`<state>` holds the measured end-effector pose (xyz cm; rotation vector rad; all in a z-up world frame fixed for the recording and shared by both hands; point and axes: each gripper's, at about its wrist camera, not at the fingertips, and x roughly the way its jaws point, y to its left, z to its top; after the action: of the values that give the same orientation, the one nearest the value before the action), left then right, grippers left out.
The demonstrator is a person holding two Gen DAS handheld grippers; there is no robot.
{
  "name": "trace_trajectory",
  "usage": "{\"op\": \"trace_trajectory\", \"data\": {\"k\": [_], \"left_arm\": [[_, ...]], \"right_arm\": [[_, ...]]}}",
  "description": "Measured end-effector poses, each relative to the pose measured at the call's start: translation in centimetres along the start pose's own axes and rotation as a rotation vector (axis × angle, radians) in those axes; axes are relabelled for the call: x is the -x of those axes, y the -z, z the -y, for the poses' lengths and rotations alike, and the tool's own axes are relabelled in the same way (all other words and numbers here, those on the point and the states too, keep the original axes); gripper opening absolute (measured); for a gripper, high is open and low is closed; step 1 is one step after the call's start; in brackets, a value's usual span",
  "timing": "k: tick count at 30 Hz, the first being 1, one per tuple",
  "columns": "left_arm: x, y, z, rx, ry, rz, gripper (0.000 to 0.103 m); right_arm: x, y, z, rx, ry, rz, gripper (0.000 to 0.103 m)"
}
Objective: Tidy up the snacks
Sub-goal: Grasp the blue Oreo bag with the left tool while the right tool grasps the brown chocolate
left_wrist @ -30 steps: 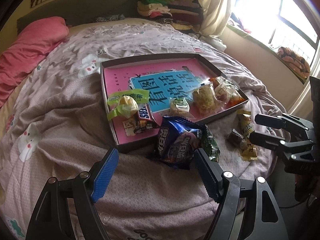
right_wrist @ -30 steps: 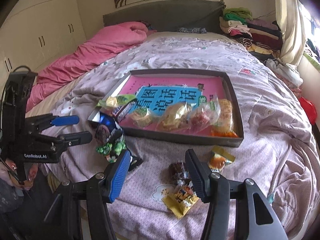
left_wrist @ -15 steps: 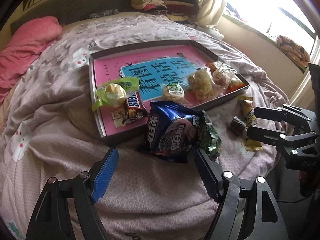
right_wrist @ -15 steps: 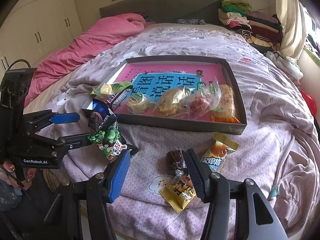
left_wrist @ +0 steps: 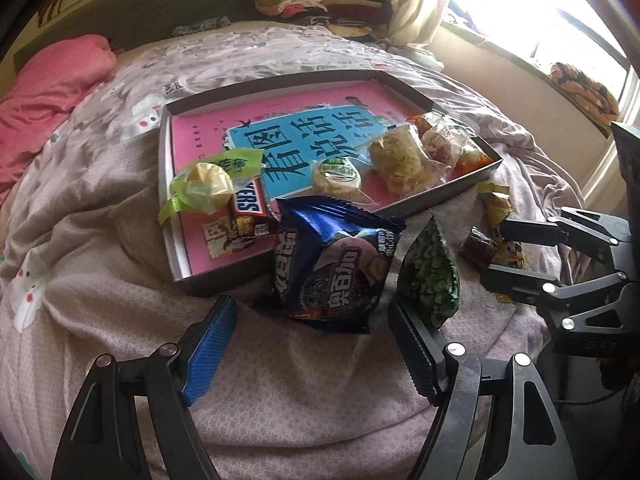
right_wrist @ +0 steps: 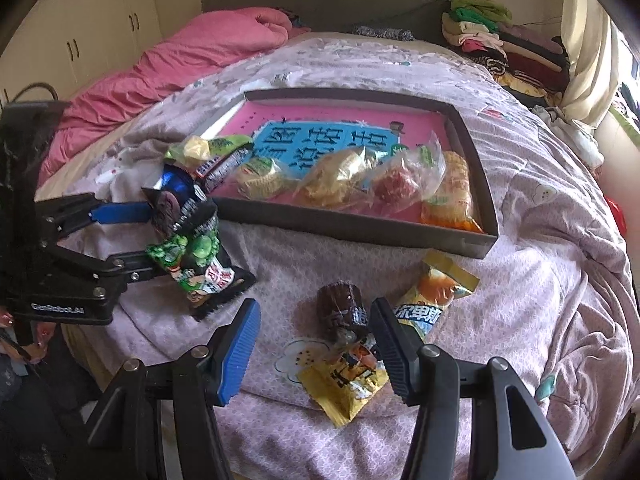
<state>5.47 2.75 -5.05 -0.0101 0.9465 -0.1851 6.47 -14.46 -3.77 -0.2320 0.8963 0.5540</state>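
Observation:
A dark box lid [left_wrist: 224, 276] with a pink and blue printed floor lies on the bed and holds several snacks; it also shows in the right wrist view [right_wrist: 476, 144]. My left gripper [left_wrist: 312, 344] is open, close behind a blue cookie bag [left_wrist: 336, 268] and a green pea bag [left_wrist: 430, 276] that lie in front of the box. My right gripper [right_wrist: 314, 350] is open over a brown wrapped snack [right_wrist: 340, 312], a yellow packet [right_wrist: 344, 384] and an orange packet [right_wrist: 432, 300].
A pink quilt [right_wrist: 192, 56] lies at the bed's left. Folded clothes [right_wrist: 500, 44] are stacked at the headboard's right. A window [left_wrist: 560, 12] and sill are on the right. The bed's front edge is just below both grippers.
My left gripper has moved forward toward the blue and green bags, which now sit nearer its fingers. My right gripper has moved forward over the brown snack. Both stay open.

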Motion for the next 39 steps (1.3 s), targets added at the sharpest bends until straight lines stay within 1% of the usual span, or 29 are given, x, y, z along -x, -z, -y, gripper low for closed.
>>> {"op": "trace_trajectory", "data": {"k": [2,4,11,16,21,23,25,30,35,39], "left_arm": [[-0.1,0.0,0.2,-0.006,-0.001,0.001,0.079],[-0.2,-0.1,0.3,-0.008,-0.004,0.002,0.079],[-0.7,-0.2,0.1,0.013,-0.006,-0.005,0.079],[-0.8,-0.3,-0.1,0.035,0.003,-0.001,0.079],[-0.7,-0.3,-0.4,0.068,0.017,0.007,0.079],[-0.7,-0.4,-0.5,0.08,0.024,0.012,0.079],[-0.8,-0.4,-0.6,0.092,0.031,0.016,0.079],[-0.9,-0.5,-0.9,0.12,0.036,0.021,0.077],[-1.0,-0.5,-0.9,0.142,0.04,0.029,0.075],[-0.9,-0.6,-0.8,0.136,0.042,0.035,0.068]], "right_arm": [[-0.2,0.0,0.0,0.012,0.001,-0.005,0.057],[-0.6,-0.2,-0.1,0.029,0.007,-0.013,0.053],[-1.9,-0.4,-0.1,0.051,0.02,-0.035,0.049],[-2.6,-0.7,0.3,0.053,0.027,-0.048,0.042],[-3.6,-0.7,0.0,0.092,0.048,-0.066,0.041],[-4.0,-0.6,0.0,0.096,0.041,-0.067,0.038],[-4.2,-0.6,0.3,0.089,0.039,-0.06,0.03],[-3.6,-0.5,1.5,0.008,-0.018,-0.038,0.029],[-2.9,-0.3,1.5,-0.026,-0.071,-0.022,0.029],[-2.4,-0.1,1.4,-0.055,-0.123,-0.02,0.029]]}}
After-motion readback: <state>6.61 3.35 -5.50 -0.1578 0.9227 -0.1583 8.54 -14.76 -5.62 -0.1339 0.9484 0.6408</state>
